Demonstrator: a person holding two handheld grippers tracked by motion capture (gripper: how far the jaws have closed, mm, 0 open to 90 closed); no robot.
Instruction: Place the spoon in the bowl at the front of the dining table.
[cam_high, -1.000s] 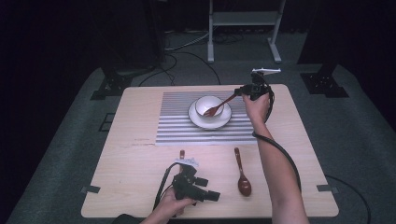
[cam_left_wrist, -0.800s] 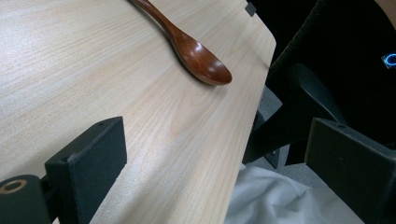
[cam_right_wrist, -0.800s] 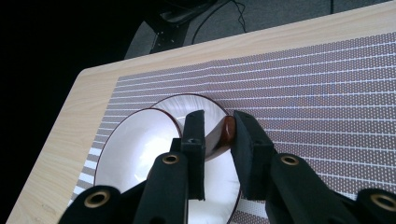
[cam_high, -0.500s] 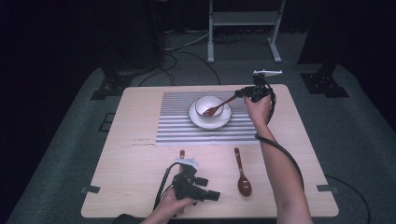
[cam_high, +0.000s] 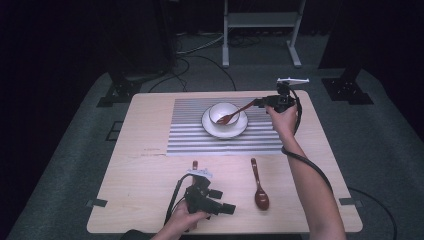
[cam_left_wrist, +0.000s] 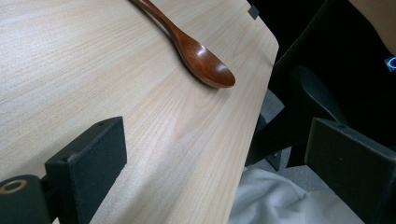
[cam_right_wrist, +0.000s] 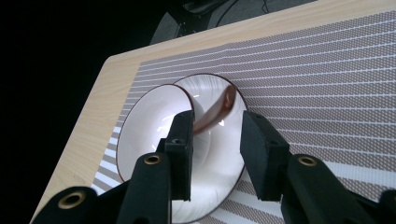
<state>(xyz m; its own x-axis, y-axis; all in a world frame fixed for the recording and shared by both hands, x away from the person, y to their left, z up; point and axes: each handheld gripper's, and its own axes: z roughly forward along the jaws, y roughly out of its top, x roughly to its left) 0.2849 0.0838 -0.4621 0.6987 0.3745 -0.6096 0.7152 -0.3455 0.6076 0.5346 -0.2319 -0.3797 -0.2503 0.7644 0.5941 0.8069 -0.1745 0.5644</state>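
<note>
A white bowl (cam_high: 220, 111) (cam_right_wrist: 205, 93) stands on a white saucer (cam_high: 239, 131) on a grey striped placemat (cam_high: 190, 135). A brown wooden spoon (cam_high: 237, 113) (cam_right_wrist: 215, 111) leans in it, handle toward my right gripper (cam_high: 260, 102) (cam_right_wrist: 217, 121). Its jaws have just been opening and now stand apart on either side of the handle, the pads not pressing on it. A second wooden spoon (cam_high: 259, 186) (cam_left_wrist: 198, 58) lies near the table's front. My left gripper (cam_high: 227, 207) (cam_left_wrist: 215, 135) rests on the table left of it, open wide with nothing between its jaws.
The light wooden table (cam_high: 145, 170) ends close in front of the left gripper, its front edge (cam_left_wrist: 254, 121) dropping to dark floor. A short brown handle end (cam_high: 195, 164) shows just beyond the left gripper. A metal stand (cam_high: 260, 22) and cables lie behind the table.
</note>
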